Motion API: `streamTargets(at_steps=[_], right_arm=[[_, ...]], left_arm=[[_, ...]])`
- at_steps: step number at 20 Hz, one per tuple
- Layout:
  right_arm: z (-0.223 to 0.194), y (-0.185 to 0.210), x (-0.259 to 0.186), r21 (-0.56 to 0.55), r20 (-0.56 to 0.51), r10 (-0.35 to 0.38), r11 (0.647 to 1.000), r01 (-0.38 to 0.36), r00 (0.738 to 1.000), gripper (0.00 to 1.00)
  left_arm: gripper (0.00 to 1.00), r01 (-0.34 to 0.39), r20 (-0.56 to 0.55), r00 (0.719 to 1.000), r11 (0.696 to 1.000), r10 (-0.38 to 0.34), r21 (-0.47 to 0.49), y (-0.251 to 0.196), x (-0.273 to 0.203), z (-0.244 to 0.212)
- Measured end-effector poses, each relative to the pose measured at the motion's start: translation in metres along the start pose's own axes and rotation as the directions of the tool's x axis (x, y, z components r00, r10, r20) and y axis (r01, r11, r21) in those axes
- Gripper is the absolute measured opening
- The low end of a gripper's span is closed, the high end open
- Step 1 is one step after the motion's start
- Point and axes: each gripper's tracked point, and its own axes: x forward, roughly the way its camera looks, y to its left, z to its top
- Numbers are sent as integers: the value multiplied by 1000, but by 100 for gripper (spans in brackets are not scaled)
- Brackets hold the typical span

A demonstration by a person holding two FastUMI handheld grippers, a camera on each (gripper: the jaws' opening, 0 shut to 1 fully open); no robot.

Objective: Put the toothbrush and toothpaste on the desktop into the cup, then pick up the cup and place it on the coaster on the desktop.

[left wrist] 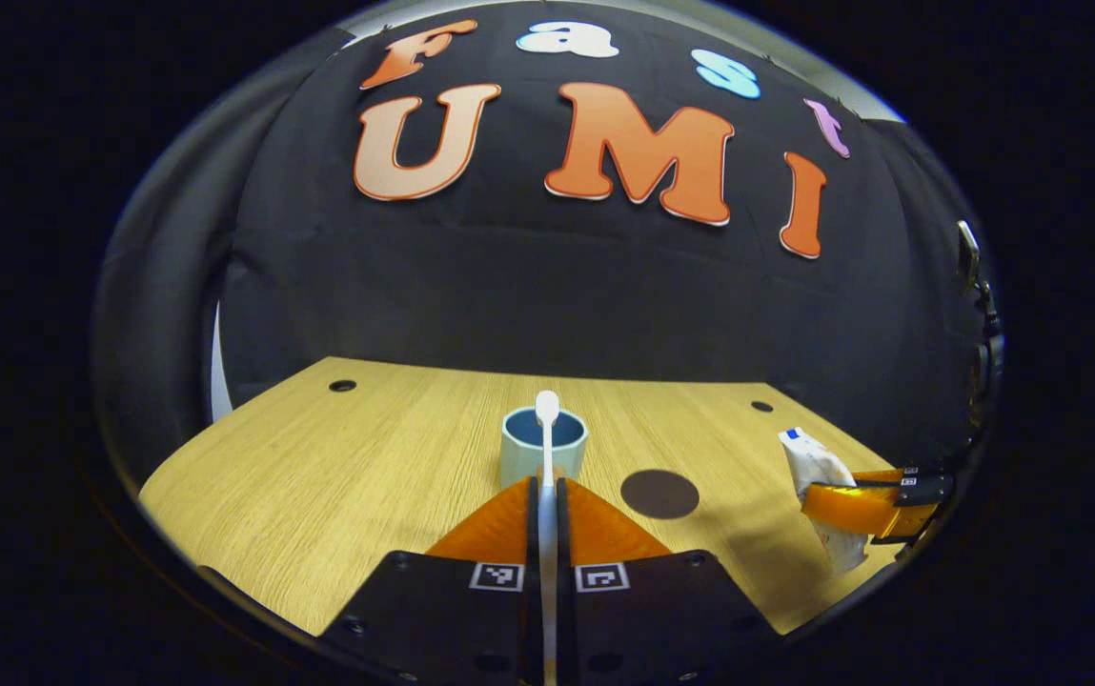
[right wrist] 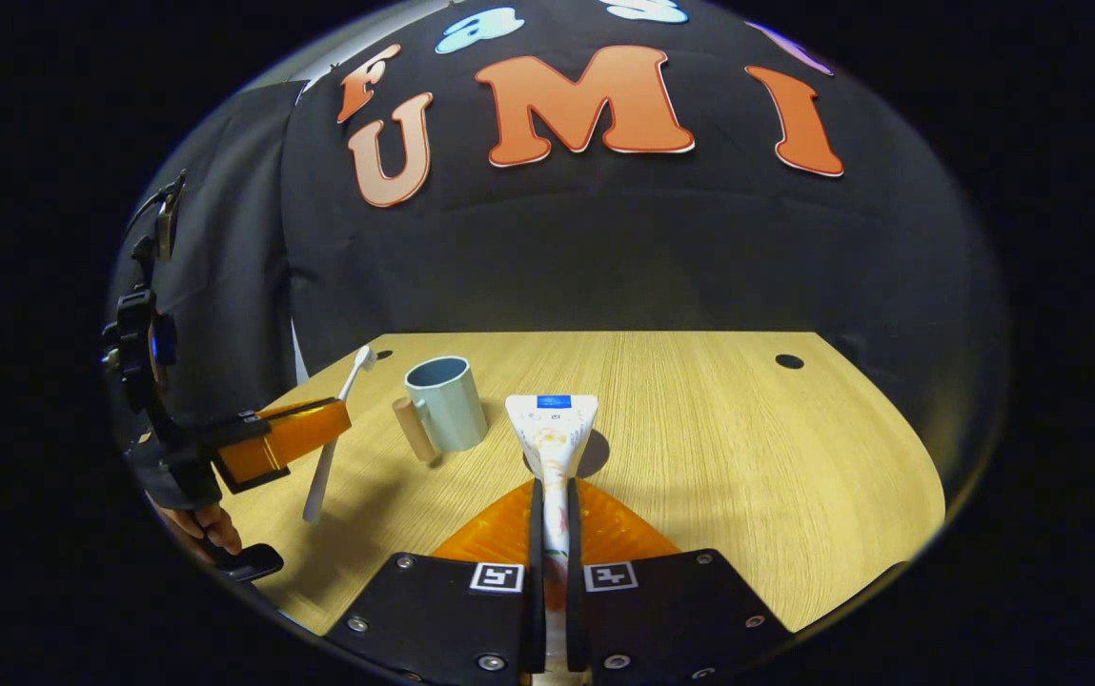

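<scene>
My counter (right wrist: pixel 699 429) looks like pale wood with fine straight grain and a soft satin sheen. The cup (right wrist: pixel 447 400) at centre left seems smooth matt plastic, its handle wood-like. The toothpaste (right wrist: pixel 553 433) tube looks glossy, slightly crinkled plastic.

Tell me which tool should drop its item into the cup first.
Left, probably. Its tool holds the toothbrush lined up with the cup just ahead. The right tool, gripping the toothpaste, has the cup off to its left.
</scene>
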Motion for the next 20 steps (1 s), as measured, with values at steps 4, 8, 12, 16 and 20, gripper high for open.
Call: streamTargets(at_steps=[4, 8, 12, 16, 20], right_arm=[[23, 0, -4, 0, 40, -3, 1000, 3, 999, 9], [42, 1, -4, -10, 82, -9, 1000, 10, 997, 9], [49, 0, -1, -6, 92, -10, 1000, 11, 996, 9], [56, -7, 1, -1, 101, -26, 1000, 27, 995, 9], [59, -12, 4, 0, 110, -40, 999, 40, 993, 9]], left_arm=[[5, 5, 99, 995, 1000, -5, 0, -9, 34, 47], [5, -30, 249, 968, 999, 20, 35, -6, 59, 97], [5, -40, 333, 943, 996, 13, 74, -14, 82, 122], [5, -19, 376, 926, 997, -11, 77, -24, 103, 131], [5, 9, 388, 921, 998, -31, 59, -31, 125, 124]])
